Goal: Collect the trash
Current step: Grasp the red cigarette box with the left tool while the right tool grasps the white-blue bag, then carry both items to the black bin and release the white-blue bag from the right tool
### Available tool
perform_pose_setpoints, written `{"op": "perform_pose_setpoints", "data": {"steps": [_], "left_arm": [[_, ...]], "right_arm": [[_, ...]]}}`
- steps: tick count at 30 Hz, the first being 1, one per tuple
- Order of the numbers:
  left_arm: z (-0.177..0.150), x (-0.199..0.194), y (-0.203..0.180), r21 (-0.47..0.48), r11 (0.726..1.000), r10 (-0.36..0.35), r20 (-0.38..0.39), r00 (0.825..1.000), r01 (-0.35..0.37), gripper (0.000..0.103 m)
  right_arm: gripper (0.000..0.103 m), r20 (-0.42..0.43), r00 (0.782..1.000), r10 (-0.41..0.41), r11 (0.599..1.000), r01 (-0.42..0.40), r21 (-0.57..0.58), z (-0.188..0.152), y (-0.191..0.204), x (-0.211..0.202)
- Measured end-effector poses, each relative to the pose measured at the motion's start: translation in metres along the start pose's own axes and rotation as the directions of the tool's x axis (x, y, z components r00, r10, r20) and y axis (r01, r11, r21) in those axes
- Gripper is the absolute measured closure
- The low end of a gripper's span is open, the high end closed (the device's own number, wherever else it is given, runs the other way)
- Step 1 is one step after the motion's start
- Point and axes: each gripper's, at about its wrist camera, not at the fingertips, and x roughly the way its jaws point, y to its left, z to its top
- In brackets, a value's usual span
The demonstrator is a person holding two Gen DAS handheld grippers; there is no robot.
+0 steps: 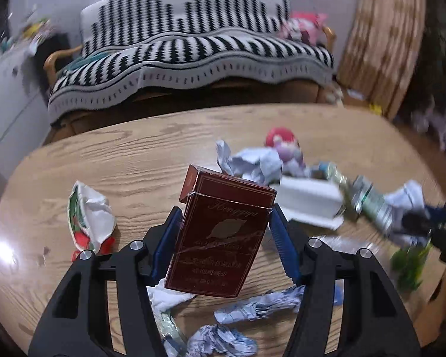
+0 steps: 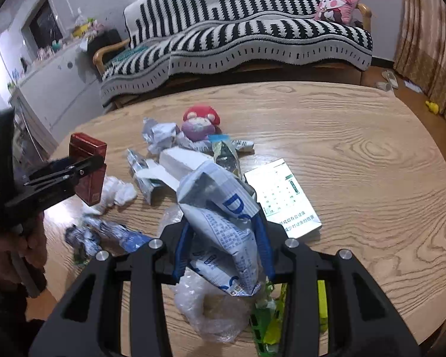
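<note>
The left gripper [image 1: 224, 239] clamps a dark red cardboard cigarette box [image 1: 223, 232] above the oval wood-grain table [image 2: 356, 154]. The right gripper [image 2: 224, 244] pinches a crumpled white-and-blue printed plastic bag [image 2: 223, 223], raised over the litter mid-table. The table's right half and far edge lie bare.

Home living room: striped-throw sofa [image 2: 246, 26], wooden table [image 2: 356, 154], curtain [image 2: 428, 29], plush toy [image 2: 200, 123].

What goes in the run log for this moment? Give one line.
left gripper: shut on red box | right gripper: shut on wrapper | table: trash remains
</note>
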Motion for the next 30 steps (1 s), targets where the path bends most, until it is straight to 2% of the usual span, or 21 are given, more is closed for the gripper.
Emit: {"op": "perform_pose_setpoints", "data": {"steps": [3, 6, 11, 13, 16, 19, 21, 23, 25, 27, 29, 30], "left_arm": [[0.003, -0.009, 0.003, -0.073, 0.997, -0.007, 0.021, 1.0, 0.009, 0.045], [0.005, -0.016, -0.006, -0.104, 0.994, -0.019, 0.034, 0.999, 0.022, 0.045], [0.002, -0.027, -0.044, -0.076, 0.995, -0.063, 0.048, 0.997, 0.066, 0.045], [0.0, -0.03, -0.061, -0.058, 0.994, -0.091, 0.048, 0.995, 0.094, 0.045], [-0.001, -0.032, -0.108, 0.002, 0.988, -0.154, 0.044, 0.987, 0.154, 0.045], [-0.008, -0.033, -0.161, 0.066, 0.973, -0.225, 0.024, 0.974, 0.223, 0.045], [-0.014, -0.035, -0.2, 0.108, 0.955, -0.278, 0.007, 0.96, 0.276, 0.045], [-0.021, -0.039, -0.245, 0.153, 0.926, -0.346, -0.019, 0.938, 0.345, 0.045], [-0.032, -0.043, -0.286, 0.2, 0.895, -0.4, -0.04, 0.916, 0.399, 0.045], [-0.044, -0.047, -0.328, 0.241, 0.859, -0.449, -0.068, 0.891, 0.451, 0.045], [-0.059, -0.051, -0.368, 0.272, 0.821, -0.494, -0.102, 0.864, 0.502, 0.045], [-0.064, -0.051, -0.381, 0.283, 0.807, -0.507, -0.117, 0.854, 0.517, 0.045]], "right_arm": [[0.064, 0.028, 0.998, 0.063, 0.997, -0.064, 0.052, 0.003, -0.009, -0.013], [0.064, 0.053, 0.993, 0.101, 0.99, -0.106, 0.094, 0.006, -0.019, -0.027], [0.064, 0.075, 0.98, 0.187, 0.965, -0.197, 0.174, 0.002, -0.049, -0.052], [0.064, 0.084, 0.977, 0.195, 0.957, -0.208, 0.201, -0.006, -0.066, -0.065], [0.064, 0.104, 0.975, 0.197, 0.94, -0.218, 0.263, -0.024, -0.104, -0.092], [0.064, 0.128, 0.985, 0.111, 0.937, -0.147, 0.316, -0.051, -0.15, -0.127], [0.064, 0.139, 0.99, 0.003, 0.935, -0.052, 0.351, -0.072, -0.184, -0.156], [0.064, 0.132, 0.985, -0.113, 0.917, 0.052, 0.395, -0.101, -0.22, -0.185], [0.064, 0.11, 0.97, -0.215, 0.884, 0.145, 0.444, -0.128, -0.253, -0.207], [0.064, 0.064, 0.937, -0.344, 0.822, 0.267, 0.504, -0.164, -0.293, -0.231], [0.064, 0.0, 0.9, -0.436, 0.752, 0.364, 0.55, -0.2, -0.326, -0.245], [0.064, -0.03, 0.89, -0.456, 0.724, 0.39, 0.569, -0.215, -0.342, -0.249]]}}
